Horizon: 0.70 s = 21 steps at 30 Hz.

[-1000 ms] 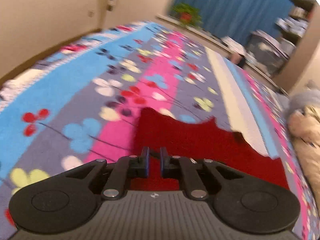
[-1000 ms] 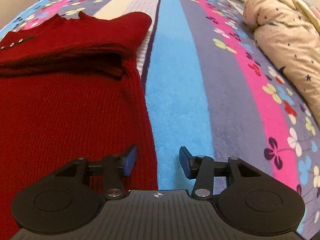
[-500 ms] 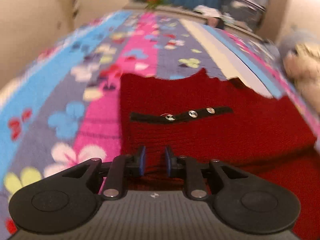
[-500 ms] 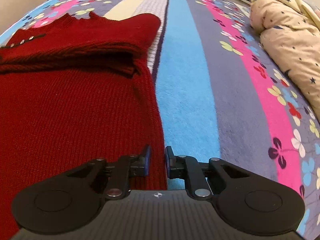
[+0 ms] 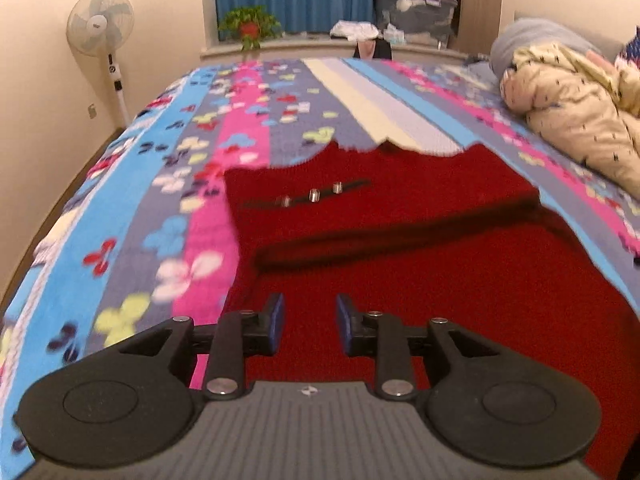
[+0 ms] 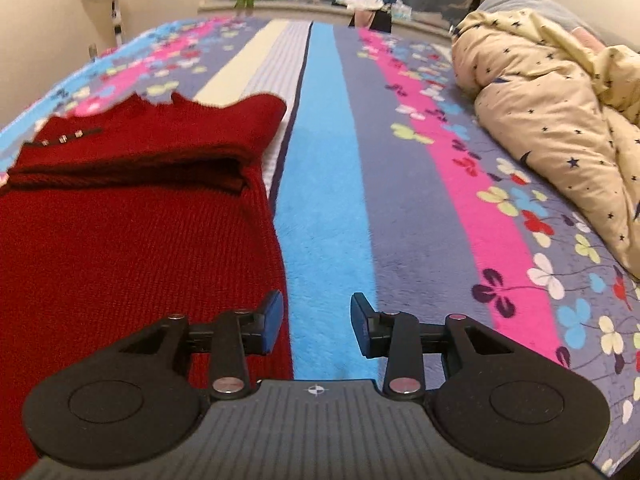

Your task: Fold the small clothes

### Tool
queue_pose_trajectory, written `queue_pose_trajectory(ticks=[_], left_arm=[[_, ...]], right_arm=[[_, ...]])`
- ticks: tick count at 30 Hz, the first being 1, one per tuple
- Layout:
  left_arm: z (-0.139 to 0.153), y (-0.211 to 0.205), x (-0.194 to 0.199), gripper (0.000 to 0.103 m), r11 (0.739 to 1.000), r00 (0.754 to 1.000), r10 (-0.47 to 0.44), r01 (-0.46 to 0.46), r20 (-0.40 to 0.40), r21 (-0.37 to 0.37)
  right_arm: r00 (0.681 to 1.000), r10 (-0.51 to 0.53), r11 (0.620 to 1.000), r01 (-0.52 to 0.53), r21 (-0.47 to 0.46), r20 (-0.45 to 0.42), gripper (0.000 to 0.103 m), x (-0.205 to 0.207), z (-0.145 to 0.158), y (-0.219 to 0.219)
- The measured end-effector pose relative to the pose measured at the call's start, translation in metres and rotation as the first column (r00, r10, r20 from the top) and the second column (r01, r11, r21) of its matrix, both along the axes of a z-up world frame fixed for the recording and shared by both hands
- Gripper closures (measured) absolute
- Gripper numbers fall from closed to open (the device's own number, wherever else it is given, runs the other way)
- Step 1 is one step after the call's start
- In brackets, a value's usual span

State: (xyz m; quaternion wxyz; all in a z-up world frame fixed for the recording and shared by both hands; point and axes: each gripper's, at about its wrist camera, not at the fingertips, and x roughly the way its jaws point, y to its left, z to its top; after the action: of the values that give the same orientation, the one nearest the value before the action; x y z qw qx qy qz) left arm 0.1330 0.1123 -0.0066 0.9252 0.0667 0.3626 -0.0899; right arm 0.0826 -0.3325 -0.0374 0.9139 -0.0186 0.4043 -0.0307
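The bed (image 5: 280,128), under its striped, flowered blanket (image 6: 328,184), carries everything; a cream star-print quilt (image 6: 560,128) lies bunched along its right side, well apart from my work. The red knitted garment (image 5: 440,280) lies flat on the blanket in front of me, its far end already folded back toward me so that a doubled band crosses it, with a dark strap of three metal snaps (image 5: 312,196) on top of that folded part. I judge the first fold done and the second not yet begun.

My left tool (image 5: 308,324) hangs over the near red cloth close to its left edge, fingers apart and opening, nothing between them. My right tool (image 6: 316,320) sits at the garment's right edge, its left finger over the red knit and its right finger over the blue stripe; its fingers too are apart and opening. Whether that left finger grazes the cloth I cannot tell, since the near hem is hidden below both cameras.

Next, I think, each tool must drop to the near hem, pinch a corner on its own side, and carry both evenly up over the doubled band, keeping the side edges lined up so the knit does not skew
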Motion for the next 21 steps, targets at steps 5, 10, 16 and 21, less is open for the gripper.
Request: queue_pose_trajectory(ticks=[5,10,16,21], left_arm=[[-0.013,0.027,-0.045,0.067,0.996,0.991,0.091,-0.091,-0.094,0.004],[-0.029,0.065,-0.066,0.067,0.964,0.939,0.231,-0.256,-0.255,-0.067],[-0.036,0.085,-0.074,0.062,0.936,0.903,0.274,-0.329,-0.33,-0.123],[-0.044,0.084,-0.075,0.06,0.936,0.888,0.248,-0.323,-0.387,-0.142]], right_arm=[[1.0,0.003,1.0,-0.003,0.015,0.005,0.06,-0.025,0.001,-0.007],[0.999,0.033,0.999,-0.033,0.0,-0.014,0.061,-0.042,-0.004,-0.007],[0.998,0.018,0.999,-0.016,0.034,-0.057,0.061,-0.057,-0.013,-0.005],[0.995,-0.01,0.995,0.019,0.096,-0.096,0.058,-0.061,-0.017,-0.011]])
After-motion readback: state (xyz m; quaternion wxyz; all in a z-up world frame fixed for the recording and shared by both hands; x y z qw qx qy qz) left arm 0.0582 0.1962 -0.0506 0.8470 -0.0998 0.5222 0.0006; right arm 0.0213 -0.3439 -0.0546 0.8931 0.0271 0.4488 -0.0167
